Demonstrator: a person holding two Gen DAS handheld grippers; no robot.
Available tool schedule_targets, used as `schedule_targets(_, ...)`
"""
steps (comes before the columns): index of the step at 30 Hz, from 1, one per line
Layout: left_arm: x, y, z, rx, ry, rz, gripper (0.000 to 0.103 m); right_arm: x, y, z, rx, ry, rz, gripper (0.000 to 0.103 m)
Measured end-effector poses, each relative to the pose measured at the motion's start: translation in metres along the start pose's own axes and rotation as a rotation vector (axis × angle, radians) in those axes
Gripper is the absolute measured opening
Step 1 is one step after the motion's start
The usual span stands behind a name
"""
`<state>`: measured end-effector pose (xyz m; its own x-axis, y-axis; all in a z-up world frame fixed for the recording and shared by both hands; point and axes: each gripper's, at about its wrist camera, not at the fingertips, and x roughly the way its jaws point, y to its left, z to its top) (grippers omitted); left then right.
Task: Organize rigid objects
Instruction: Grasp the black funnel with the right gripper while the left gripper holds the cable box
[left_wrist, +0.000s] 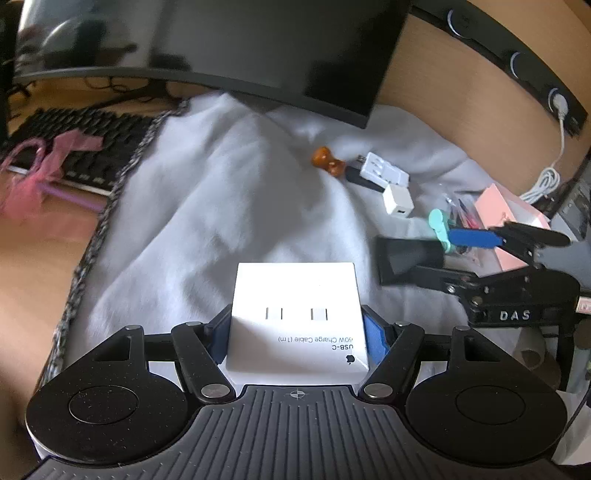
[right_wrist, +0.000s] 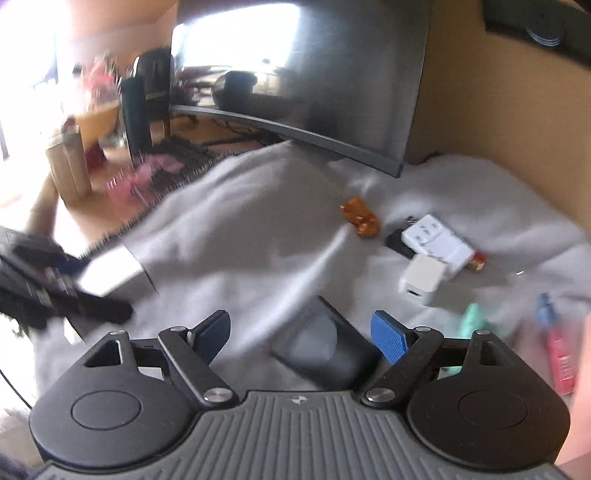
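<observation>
My left gripper (left_wrist: 295, 332) is shut on a white USB-C cable box (left_wrist: 295, 317) and holds it over the white cloth (left_wrist: 207, 206). My right gripper (right_wrist: 301, 336) is open, its jaws on either side of a flat black case (right_wrist: 325, 343) that lies on the cloth (right_wrist: 240, 236). In the left wrist view the right gripper (left_wrist: 439, 243) is at the right, over the same black case (left_wrist: 406, 258). In the right wrist view the left gripper with the white box (right_wrist: 114, 273) is at the left, blurred.
On the cloth lie a brown toy (left_wrist: 328, 161), a white adapter (left_wrist: 384, 171), a white charger cube (left_wrist: 397, 201), a teal piece (left_wrist: 439, 225) and a pink box (left_wrist: 506, 225). A monitor (left_wrist: 258, 48) stands behind, a keyboard (left_wrist: 74, 147) at left.
</observation>
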<state>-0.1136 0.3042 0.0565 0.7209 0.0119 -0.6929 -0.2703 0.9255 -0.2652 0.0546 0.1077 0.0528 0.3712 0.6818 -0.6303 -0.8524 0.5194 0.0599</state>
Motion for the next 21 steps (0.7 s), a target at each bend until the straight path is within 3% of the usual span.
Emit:
schedule_targets(6,-0.004,0.003,-0.013,-0.044,0.033,0.006,0.074,0.004,-0.008,-0.002,-0.014,0.019,-0.018,0.084)
schedule_targets(12,-0.013,-0.006,-0.019,-0.021,0.039,0.003,0.074,0.038,-0.010,0.005,-0.116,0.013,-0.034,0.084)
schedule_targets(14,-0.016,-0.010,-0.021,-0.003,0.043,0.003,0.074,0.049,-0.021,0.008,-0.108,0.035,-0.005,0.084)
schedule_targets(18,-0.021,-0.013,-0.026,-0.011,0.045,-0.006,0.074,0.056,-0.049,0.010,0.095,0.149,0.155,0.085)
schedule_targets(21,-0.021,-0.012,-0.029,-0.022,0.048,-0.015,0.074,0.041,-0.036,-0.005,0.126,0.148,0.218,0.085)
